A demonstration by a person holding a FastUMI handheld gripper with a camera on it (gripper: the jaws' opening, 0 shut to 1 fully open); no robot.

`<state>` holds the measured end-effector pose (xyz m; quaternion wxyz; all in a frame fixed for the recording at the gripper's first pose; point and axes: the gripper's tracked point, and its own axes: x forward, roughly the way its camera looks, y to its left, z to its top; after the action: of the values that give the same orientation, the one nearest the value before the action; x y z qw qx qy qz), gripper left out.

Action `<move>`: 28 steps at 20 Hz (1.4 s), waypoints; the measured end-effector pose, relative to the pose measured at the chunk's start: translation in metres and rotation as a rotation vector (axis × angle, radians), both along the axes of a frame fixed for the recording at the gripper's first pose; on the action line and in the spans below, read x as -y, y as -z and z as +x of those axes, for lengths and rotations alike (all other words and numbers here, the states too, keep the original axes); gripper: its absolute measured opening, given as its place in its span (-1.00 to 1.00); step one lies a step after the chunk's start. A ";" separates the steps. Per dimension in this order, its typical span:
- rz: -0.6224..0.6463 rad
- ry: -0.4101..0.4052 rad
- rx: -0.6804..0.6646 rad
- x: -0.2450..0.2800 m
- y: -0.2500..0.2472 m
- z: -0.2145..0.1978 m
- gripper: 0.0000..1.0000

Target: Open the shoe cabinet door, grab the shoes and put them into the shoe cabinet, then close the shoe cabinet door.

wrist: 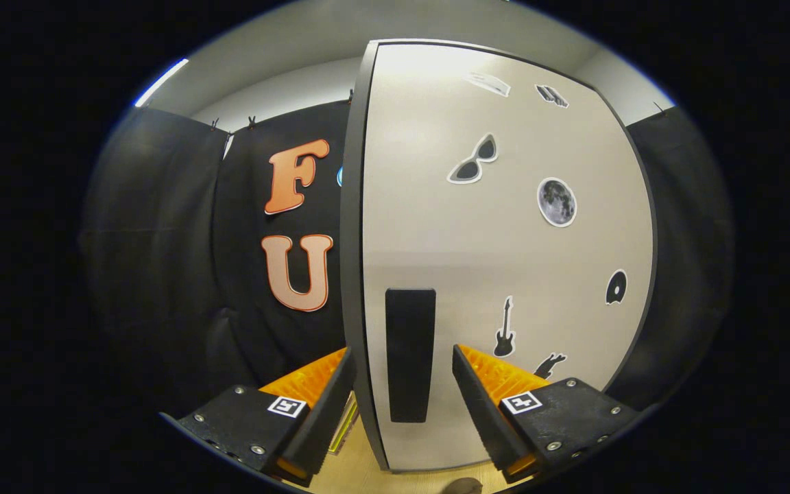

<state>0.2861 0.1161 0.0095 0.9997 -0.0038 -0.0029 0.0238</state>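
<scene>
The shoe cabinet door is a tall pale panel with a dark edge and several stickers, and it stands right in front of me. Its black upright handle sits near the panel's left edge. My gripper is open and straddles that edge. The left finger is beside the dark edge. The right finger is in front of the door's face, a small gap right of the handle. The handle lies between the fingers, and neither finger clearly presses on it. I cannot tell whether the door is ajar.
Black cloth hangs left of and behind the cabinet. A light wooden surface runs under the door. Something yellow-green peeks out behind the left finger. A small dark shape lies at the very bottom.
</scene>
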 end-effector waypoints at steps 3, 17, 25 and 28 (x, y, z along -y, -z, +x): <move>0.009 0.020 -0.033 0.001 0.009 0.008 0.16; 0.053 0.027 -0.081 0.009 0.011 -0.017 -0.55; 0.066 -0.013 -0.068 0.032 0.013 -0.063 -0.64; 0.067 -0.011 -0.060 0.038 0.014 -0.075 -0.64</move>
<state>0.2115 0.0782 -0.0041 0.9987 0.0305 0.0264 0.0295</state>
